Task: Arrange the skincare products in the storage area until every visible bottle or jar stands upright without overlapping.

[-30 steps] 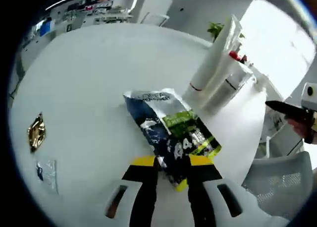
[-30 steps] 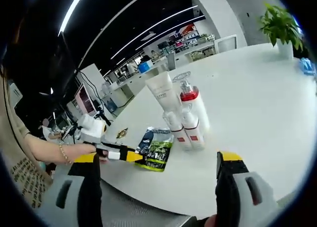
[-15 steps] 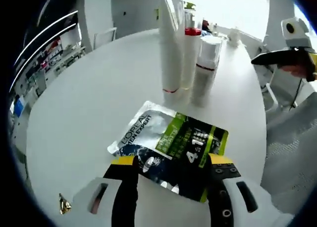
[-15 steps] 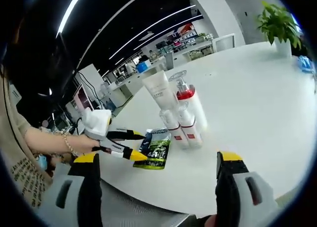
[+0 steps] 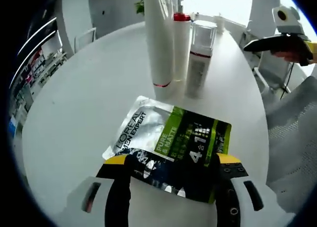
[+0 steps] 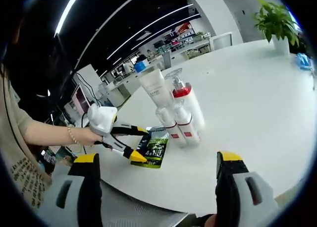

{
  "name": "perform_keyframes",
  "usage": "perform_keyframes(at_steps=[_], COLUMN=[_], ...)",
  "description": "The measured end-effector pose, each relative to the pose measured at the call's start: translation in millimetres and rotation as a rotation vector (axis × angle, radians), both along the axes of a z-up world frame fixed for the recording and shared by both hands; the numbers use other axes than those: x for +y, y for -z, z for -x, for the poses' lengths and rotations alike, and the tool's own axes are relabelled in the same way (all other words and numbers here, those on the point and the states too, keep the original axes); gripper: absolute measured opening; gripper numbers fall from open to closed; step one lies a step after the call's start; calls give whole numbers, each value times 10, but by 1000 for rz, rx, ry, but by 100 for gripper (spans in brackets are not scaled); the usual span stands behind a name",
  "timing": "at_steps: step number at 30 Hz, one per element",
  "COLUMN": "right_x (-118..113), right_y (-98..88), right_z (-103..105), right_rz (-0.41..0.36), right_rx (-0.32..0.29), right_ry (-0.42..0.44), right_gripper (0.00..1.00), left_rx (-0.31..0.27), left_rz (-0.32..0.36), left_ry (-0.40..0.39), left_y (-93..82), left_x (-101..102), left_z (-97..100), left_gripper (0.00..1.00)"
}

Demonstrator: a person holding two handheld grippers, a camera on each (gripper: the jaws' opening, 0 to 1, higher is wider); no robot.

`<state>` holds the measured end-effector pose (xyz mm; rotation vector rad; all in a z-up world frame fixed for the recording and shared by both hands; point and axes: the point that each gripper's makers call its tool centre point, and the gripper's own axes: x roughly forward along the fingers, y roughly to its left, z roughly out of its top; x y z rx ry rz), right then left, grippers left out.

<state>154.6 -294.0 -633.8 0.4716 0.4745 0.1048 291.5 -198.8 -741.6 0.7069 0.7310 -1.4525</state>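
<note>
The foil sachet point(image 5: 168, 147) is seen lying flat on the white table point(image 5: 74, 113), just near of the upright cluster — a tall tube point(image 5: 156, 38), a red-collared pump bottle point(image 5: 181, 43) and a clear-capped bottle point(image 5: 198, 58), all touching or nearly so. The left gripper point(image 5: 171, 165) is held spread wide, its jaws either side of the sachet's near edge, nothing pinched. The right gripper point(image 6: 158, 160) is likewise held wide apart, well off the table's near edge. The sachet is judged light, limp and slippery; it cannot be stood unaided — a sealed edge is best pinched and the pack leaned against the bottles.
</note>
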Motion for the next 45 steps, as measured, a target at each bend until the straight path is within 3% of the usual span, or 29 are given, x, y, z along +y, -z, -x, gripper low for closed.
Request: perform_keyframes(at_steps=[8, 22, 35, 45], right_x=[1, 89, 206, 277], right_y=[11, 21, -16, -34], right_z=[-25, -74, -141, -179], right_rz=[5, 28, 49, 54], right_rx=[4, 10, -1, -10], right_ry=[-6, -43, -81, -99], right_gripper=[98, 98, 98, 98], left_rx=[4, 53, 132, 172], left_rz=[-3, 59, 111, 172], left_ry=[0, -145, -349, -465], left_y=[-5, -242, -396, -557], left_x=[-3, 70, 467, 855], left_z=[4, -32, 29, 106], left_gripper=[66, 77, 96, 97])
